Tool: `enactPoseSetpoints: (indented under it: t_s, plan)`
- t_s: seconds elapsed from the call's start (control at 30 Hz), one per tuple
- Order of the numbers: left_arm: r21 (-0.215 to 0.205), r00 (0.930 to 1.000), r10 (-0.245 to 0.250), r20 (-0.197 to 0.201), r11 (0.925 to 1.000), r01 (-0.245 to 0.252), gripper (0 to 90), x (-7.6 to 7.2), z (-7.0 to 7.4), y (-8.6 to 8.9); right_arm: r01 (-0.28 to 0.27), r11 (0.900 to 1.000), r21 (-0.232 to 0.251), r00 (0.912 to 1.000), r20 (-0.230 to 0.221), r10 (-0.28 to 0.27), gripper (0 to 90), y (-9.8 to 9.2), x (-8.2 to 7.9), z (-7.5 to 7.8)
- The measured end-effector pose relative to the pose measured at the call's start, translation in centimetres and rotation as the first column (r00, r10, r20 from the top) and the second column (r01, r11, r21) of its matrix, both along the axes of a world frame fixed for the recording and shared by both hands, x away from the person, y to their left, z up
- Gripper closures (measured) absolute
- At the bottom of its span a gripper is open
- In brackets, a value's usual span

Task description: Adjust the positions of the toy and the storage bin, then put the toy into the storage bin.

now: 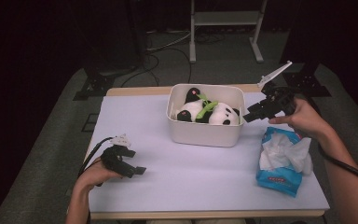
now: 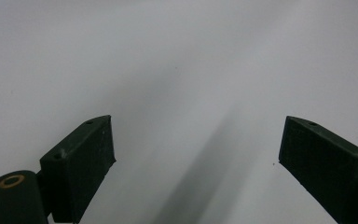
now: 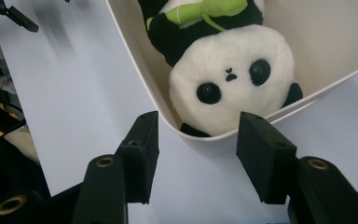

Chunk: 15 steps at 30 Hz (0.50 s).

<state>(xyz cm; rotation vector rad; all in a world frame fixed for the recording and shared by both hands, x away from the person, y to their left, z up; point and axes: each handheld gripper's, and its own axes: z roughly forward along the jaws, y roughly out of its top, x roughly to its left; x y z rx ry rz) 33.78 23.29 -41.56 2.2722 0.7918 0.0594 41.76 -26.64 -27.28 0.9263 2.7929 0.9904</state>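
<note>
A white bin [image 1: 205, 133] stands near the far middle of the desk [image 1: 177, 182], and a panda plush toy [image 1: 207, 112] lies inside it, black and white with a green bow. In the right gripper view the toy's round white face [image 3: 233, 77] rests against the bin's near wall, the bow [image 3: 205, 9] above it. The right hand-held gripper [image 1: 253, 115] hovers just beside the bin's right rim, pointing toward it; its jaws are spread with nothing between them, and in its own view [image 3: 196, 154] they straddle the rim of the bin without touching it. The left hand-held gripper [image 1: 137, 170] sits low over the near left part of the desk, well apart from the bin, its jaws spread wide over the bare white surface [image 2: 196, 154]. A blue pack of tissues [image 1: 284, 161] lies on the right side of the desk, close under the person's right forearm.
</note>
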Motion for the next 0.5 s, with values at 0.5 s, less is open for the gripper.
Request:
enactPoseSetpoints:
  t_s: [0.5]
  plan:
    - [0.0,1.0,0.005,0.008,1.0,-0.005,9.4,-0.3,0.1,-0.1,0.0,1.0,0.016,0.9998,-0.02,0.001,46.4,-0.6,-1.3,-1.7]
